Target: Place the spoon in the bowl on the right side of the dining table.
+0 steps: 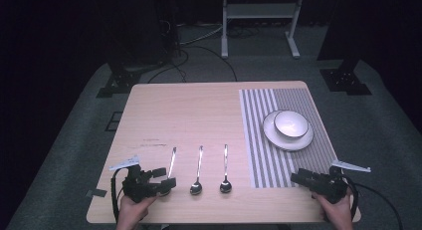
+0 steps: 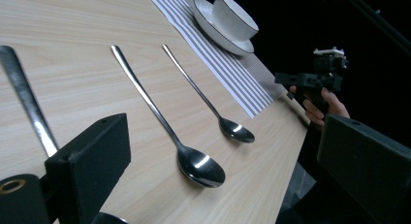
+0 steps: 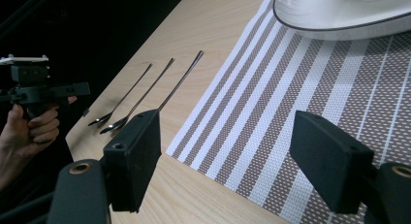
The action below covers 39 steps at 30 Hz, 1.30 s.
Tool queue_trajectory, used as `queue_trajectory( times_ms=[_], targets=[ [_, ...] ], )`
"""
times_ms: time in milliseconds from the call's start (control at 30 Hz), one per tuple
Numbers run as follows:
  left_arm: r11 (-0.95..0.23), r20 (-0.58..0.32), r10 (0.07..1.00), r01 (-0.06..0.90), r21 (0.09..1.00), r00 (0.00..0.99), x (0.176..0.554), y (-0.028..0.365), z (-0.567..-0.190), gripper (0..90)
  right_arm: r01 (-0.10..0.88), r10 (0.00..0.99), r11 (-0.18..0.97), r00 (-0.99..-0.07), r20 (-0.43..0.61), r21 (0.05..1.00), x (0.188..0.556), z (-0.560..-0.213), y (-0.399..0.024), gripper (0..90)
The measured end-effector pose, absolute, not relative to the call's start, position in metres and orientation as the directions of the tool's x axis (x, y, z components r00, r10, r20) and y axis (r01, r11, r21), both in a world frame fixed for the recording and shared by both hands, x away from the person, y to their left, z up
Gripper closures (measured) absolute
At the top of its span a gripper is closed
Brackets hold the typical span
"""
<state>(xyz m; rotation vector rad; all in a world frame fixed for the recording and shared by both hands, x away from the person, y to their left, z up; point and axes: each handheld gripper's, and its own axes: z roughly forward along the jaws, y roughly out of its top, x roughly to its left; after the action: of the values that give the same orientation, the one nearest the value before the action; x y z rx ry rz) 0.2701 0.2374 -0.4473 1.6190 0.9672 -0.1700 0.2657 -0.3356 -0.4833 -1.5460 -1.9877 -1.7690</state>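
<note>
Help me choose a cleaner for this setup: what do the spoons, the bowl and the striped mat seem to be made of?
The spoons look like polished metal, probably stainless steel: they mirror the light. The bowl looks like glazed white ceramic with a dark rim line, smooth and glossy. The striped mat appears to be woven vinyl or a similar synthetic mesh: its weave shows up close in the right gripper view.

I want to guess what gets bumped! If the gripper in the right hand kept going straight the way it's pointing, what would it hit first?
Probably the plate with the bowl on it. The right gripper, jaws open, points across the striped placemat, and nothing else lies between. Depth is hard to judge, so it might skim the mat first.
</note>
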Motion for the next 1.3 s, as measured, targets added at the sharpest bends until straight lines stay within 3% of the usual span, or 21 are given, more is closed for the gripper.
queue_trajectory(
  times_ms=[833,1300],
  targets=[
    [-0.093,-0.658,0.346,0.723,0.685,0.669,0.275,0.186,-0.457,4.1,0.688,0.599,-0.128,-0.521,0.608,0.715,0.277,-0.466,-0.324,25.5],
    [-0.173,-0.688,0.319,0.754,0.634,0.652,0.274,0.168,-0.468,4.9,0.693,0.59,-0.066,-0.553,0.588,0.718,0.288,-0.457,-0.302,25.5]
  ],
)
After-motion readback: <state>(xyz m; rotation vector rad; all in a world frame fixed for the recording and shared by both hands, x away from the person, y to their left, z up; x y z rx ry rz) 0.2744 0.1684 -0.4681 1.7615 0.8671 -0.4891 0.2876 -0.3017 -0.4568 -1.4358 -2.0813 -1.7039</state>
